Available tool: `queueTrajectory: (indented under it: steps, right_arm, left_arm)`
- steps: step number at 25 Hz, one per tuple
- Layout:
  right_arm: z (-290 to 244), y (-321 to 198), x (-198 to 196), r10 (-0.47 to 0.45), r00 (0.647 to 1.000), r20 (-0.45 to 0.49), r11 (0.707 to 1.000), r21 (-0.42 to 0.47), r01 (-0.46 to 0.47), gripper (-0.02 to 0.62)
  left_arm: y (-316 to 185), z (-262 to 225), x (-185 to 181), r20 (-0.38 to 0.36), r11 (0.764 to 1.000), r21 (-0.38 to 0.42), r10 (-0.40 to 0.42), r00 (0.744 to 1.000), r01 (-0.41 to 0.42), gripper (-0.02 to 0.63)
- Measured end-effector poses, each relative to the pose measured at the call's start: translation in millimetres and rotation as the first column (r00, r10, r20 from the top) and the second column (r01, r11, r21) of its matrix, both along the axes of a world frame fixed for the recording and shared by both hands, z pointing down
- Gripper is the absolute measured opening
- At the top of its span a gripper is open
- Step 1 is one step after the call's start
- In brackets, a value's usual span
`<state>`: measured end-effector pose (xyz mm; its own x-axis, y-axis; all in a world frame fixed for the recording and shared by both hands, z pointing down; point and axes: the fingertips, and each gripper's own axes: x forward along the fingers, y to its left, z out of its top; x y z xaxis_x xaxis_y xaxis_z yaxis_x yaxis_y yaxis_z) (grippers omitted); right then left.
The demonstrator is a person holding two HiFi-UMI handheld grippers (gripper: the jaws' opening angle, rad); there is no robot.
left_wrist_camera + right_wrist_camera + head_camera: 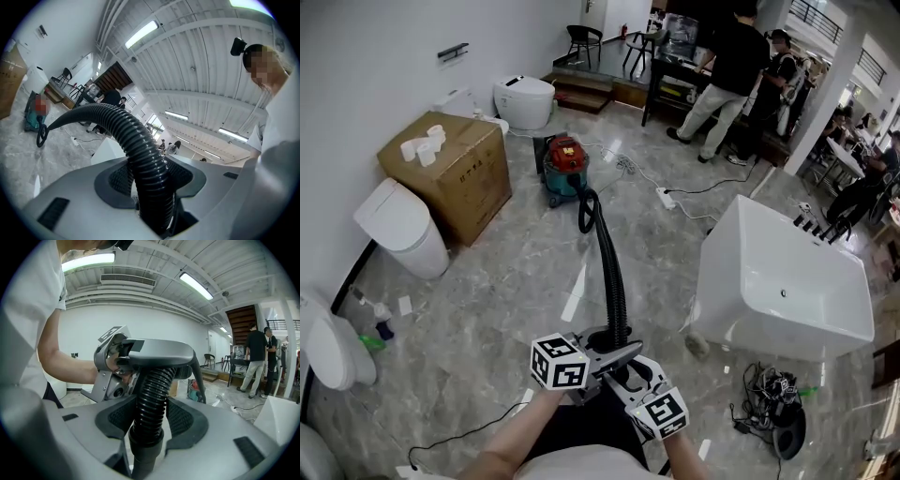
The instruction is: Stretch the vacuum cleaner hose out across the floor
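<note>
**Two hand-held grippers clamp the near end of a vacuum hose**

Closest to the head camera, at the bottom of its view, are the person's two forearms, each hand holding a gripper with a black-and-white marker cube. The left gripper [605, 356] and the right gripper [630, 380] sit just beside each other. Both are closed on the same black ribbed hose [607, 253].

Looking along the left gripper [152, 183], its jaws stand partly apart with the hose [136, 136] pressed between the dark pads. The hose arches up out of the jaws and then drops away towards the far floor.

Looking along the right gripper [150, 423], its jaws are also partly apart and pressed on the hose [152, 394]. They hold it where the ribs meet a smooth end cuff. The left gripper holds the hose just beyond.

From the grippers the hose runs away across the grey marble floor [487, 309] in a nearly straight line. It curls into a bend just before joining the red and teal vacuum cleaner [565, 167].

Left of the vacuum cleaner stands a cardboard box [450, 173] with paper rolls [425, 145] on top. A white toilet [398, 225] stands nearer. A white bathtub [783, 281] stands at the right. People [727, 66] stand by a dark shelf unit in the background.
</note>
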<state>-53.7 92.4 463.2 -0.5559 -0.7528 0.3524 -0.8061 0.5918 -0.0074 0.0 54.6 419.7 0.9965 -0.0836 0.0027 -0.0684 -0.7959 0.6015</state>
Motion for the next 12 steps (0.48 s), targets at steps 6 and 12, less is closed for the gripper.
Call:
queueTrajectory:
  steps: [6, 12]
  right_arm:
    - [-6, 15, -15, -0.006, 1.000, -0.014, 1.000, -0.010, 0.006, 0.196]
    - [-9, 17, -19, -0.029, 1.000, -0.008, 0.999, -0.014, 0.029, 0.196]
  left_arm:
    - [15, -5, -16, 0.008, 1.000, -0.012, -0.009, 1.000, 0.009, 0.192]
    - [16, -10, -21, 0.016, 1.000, -0.007, -0.023, 1.000, 0.023, 0.192]
